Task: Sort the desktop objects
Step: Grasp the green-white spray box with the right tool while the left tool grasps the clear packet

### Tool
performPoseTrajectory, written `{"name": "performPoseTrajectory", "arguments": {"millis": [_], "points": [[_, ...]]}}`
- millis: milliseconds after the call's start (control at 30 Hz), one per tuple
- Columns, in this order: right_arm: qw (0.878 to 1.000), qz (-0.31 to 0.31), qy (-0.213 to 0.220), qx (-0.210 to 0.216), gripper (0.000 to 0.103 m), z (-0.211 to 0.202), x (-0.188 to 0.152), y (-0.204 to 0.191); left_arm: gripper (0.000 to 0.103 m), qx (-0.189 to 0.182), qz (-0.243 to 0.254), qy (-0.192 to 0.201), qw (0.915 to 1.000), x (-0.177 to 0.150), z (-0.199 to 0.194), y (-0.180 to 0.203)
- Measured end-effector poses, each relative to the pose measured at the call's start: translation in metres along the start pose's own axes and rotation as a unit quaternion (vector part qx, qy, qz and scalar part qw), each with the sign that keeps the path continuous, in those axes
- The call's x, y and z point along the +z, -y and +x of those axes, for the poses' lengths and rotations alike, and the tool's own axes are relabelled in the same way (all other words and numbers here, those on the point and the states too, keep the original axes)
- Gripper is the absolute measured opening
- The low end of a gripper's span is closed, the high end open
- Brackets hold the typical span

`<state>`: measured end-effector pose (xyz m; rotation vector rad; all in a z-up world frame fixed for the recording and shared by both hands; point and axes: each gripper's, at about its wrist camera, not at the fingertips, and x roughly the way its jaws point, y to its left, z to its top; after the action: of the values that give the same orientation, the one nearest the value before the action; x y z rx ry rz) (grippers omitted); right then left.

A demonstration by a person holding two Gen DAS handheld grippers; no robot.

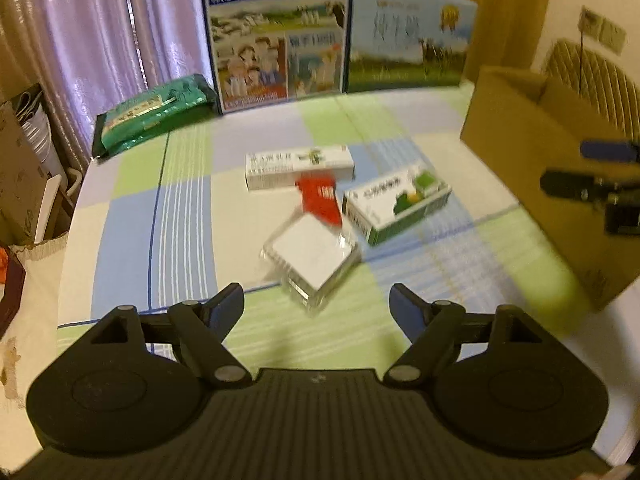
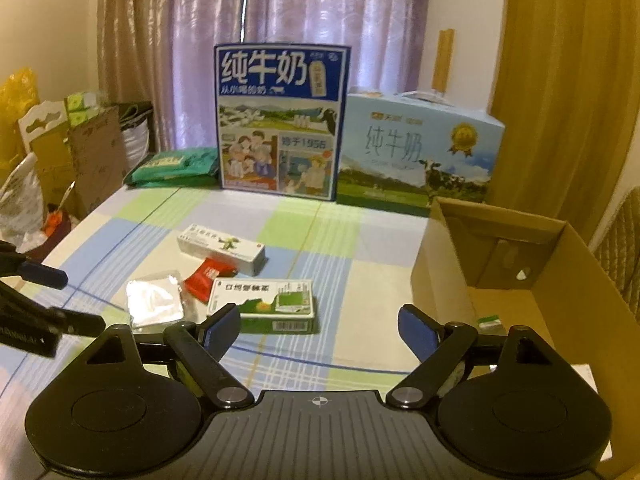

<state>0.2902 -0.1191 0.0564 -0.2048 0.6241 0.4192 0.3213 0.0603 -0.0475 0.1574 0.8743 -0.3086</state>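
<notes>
Both sets of jaws gape wide, nothing held: the left gripper (image 1: pixel 317 303) hangs just short of the clear plastic case (image 1: pixel 310 258), the right gripper (image 2: pixel 319 327) poised above the near edge of the worktop (image 2: pixel 360 248) beside the cardboard box (image 2: pixel 520 272) at right. Just beyond the case lies the red packet (image 1: pixel 320 197), with the green-and-white medicine box (image 1: pixel 396 204) touching it on the right and the long white box (image 1: pixel 299 167) behind. Inside the cardboard box, one small green-and-white item (image 2: pixel 491 322) sits on the floor. Far back stand two milk cartons, dark blue (image 2: pixel 280 120) and pale blue (image 2: pixel 416 148), and a green pack (image 2: pixel 176 166) at far left.
</notes>
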Motion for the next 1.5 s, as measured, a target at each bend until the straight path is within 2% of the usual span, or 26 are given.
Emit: {"name": "performPoseTrajectory", "arguments": {"millis": [367,533,667,767,833,900,1000,1100,1300,1400,1500], "points": [[0.995,-0.081,-0.048,0.03,0.086,0.025,-0.028,-0.006,0.082,-0.01,0.091,-0.021,0.9955,-0.018,0.023,0.008],[0.992,-0.112,-0.051,0.029,0.086,0.03,-0.033,-0.006,0.082,-0.002,0.116,-0.026,0.9929,-0.024,0.035,0.004],[0.982,-0.176,-0.04,0.053,0.086,0.038,-0.024,-0.023,0.082,0.005,0.142,-0.01,0.9898,-0.016,0.042,0.005],[0.973,-0.215,-0.05,0.075,0.086,0.051,-0.014,-0.029,0.082,0.007,0.165,0.005,0.9862,-0.003,0.046,0.009],[0.964,-0.242,-0.065,0.093,0.086,0.062,-0.006,-0.031,0.082,0.007,0.184,0.007,0.9828,0.003,0.051,0.011],[0.95,-0.286,-0.071,0.107,0.086,0.069,0.002,-0.036,0.082,-0.004,0.2,0.002,0.9798,0.007,0.059,0.011],[0.925,-0.352,-0.075,0.122,0.086,0.082,0.011,-0.044,0.082,-0.016,0.214,-0.005,0.9768,0.009,0.072,0.009],[0.902,-0.403,-0.087,0.131,0.086,0.101,0.017,-0.05,0.082,-0.023,0.21,-0.008,0.9773,0.011,0.083,0.006],[0.852,-0.488,-0.102,0.161,0.086,0.134,0.013,-0.058,0.082,-0.035,0.224,0.0,0.974,0.015,0.095,0.007],[0.833,-0.516,-0.109,0.166,0.086,0.149,0.009,-0.059,0.082,-0.043,0.246,-0.003,0.9683,0.014,0.101,0.012],[0.819,-0.54,-0.11,0.159,0.086,0.163,0.005,-0.062,0.082,-0.049,0.253,-0.006,0.9662,0.015,0.109,0.013]]}}
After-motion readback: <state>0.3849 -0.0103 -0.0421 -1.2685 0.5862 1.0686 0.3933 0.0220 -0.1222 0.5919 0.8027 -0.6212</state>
